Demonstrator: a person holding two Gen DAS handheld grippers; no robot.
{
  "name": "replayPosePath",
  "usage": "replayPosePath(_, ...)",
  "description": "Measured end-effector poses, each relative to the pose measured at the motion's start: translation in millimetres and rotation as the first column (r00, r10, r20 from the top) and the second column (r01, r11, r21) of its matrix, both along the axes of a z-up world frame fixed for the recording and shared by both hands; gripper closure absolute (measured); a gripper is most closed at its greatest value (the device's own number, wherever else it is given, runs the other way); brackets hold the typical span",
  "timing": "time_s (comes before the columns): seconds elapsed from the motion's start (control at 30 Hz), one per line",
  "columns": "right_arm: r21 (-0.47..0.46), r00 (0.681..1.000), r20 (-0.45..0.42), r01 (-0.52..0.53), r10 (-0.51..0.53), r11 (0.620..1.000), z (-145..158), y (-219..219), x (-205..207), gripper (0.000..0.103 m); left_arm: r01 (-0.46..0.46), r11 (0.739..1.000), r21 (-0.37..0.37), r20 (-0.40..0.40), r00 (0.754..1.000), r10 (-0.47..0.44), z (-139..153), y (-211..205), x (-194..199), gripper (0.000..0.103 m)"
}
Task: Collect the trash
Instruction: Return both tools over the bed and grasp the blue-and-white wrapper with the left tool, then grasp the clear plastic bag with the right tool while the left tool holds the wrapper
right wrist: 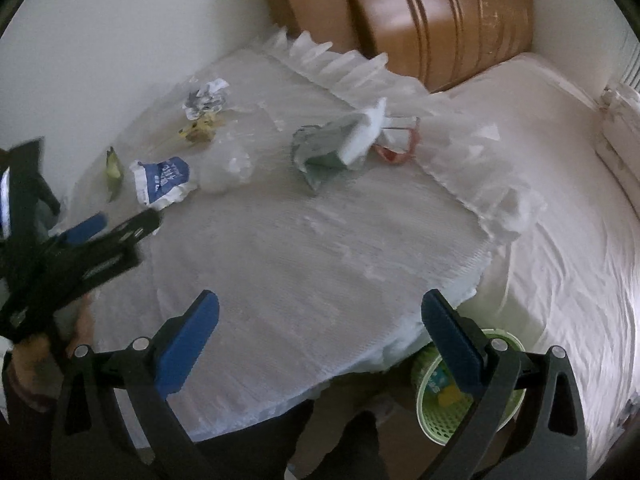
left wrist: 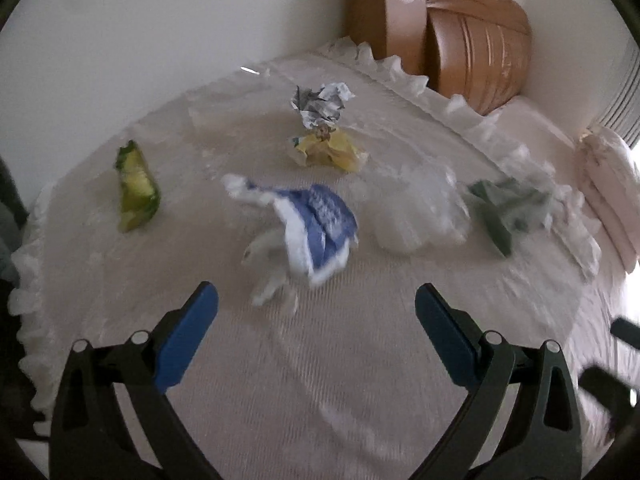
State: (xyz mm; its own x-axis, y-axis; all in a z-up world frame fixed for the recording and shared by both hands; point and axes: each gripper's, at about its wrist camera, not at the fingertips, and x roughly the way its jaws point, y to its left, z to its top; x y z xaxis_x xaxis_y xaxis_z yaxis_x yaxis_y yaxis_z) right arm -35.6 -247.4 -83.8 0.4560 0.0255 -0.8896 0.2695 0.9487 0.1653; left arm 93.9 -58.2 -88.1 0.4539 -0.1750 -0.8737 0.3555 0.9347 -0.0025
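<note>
Trash lies on a table with a white lace cloth (left wrist: 320,360). In the left wrist view, a blue and white wrapper (left wrist: 316,220) lies just beyond my open left gripper (left wrist: 316,304). Further off are a green-yellow wrapper (left wrist: 136,190), a yellow wrapper (left wrist: 326,152), crumpled printed paper (left wrist: 320,104), clear plastic (left wrist: 416,216) and a green wrapper (left wrist: 508,204). In the right wrist view, my right gripper (right wrist: 320,312) is open and empty above the table's near edge. The left gripper (right wrist: 92,236) shows at the left, near the blue wrapper (right wrist: 162,180). A green basket (right wrist: 460,392) stands on the floor below.
A brown wooden headboard (right wrist: 420,12) leans against the wall behind the table. A bed with a white sheet (right wrist: 568,200) runs along the right. A green wrapper with white foam (right wrist: 340,148) and a red-edged clear piece (right wrist: 400,140) lie at the table's far side.
</note>
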Motion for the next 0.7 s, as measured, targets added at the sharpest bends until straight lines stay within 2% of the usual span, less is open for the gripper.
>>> replayPosePath(0.13,0.000,1.000,-0.013,-0.004,0.004,1.000,-3,5,15,0.003,-0.007,1.000,0.011,-0.041,0.999,0.008,-21,-8,26,0.028)
replayPosePath(0.2,-0.005,1.000,-0.017,-0.007,0.007,1.000,-4,8,25,0.003,-0.019,1.000,0.006,-0.063,0.998,0.019,-29,-6,34,0.045)
replayPosePath(0.3,-0.006,1.000,-0.012,-0.017,0.017,1.000,-4,11,33,0.003,-0.030,0.999,-0.015,-0.076,0.997,0.029,-31,0,38,0.056)
replayPosePath(0.4,-0.025,0.999,-0.005,-0.047,0.047,0.999,-4,20,54,0.003,-0.022,0.999,-0.038,-0.088,0.996,0.019,-28,7,39,0.063)
replayPosePath(0.7,-0.022,0.993,-0.020,-0.114,0.114,0.993,-25,41,127,0.003,-0.072,0.995,-0.071,-0.094,0.993,0.065,-4,49,23,0.063)
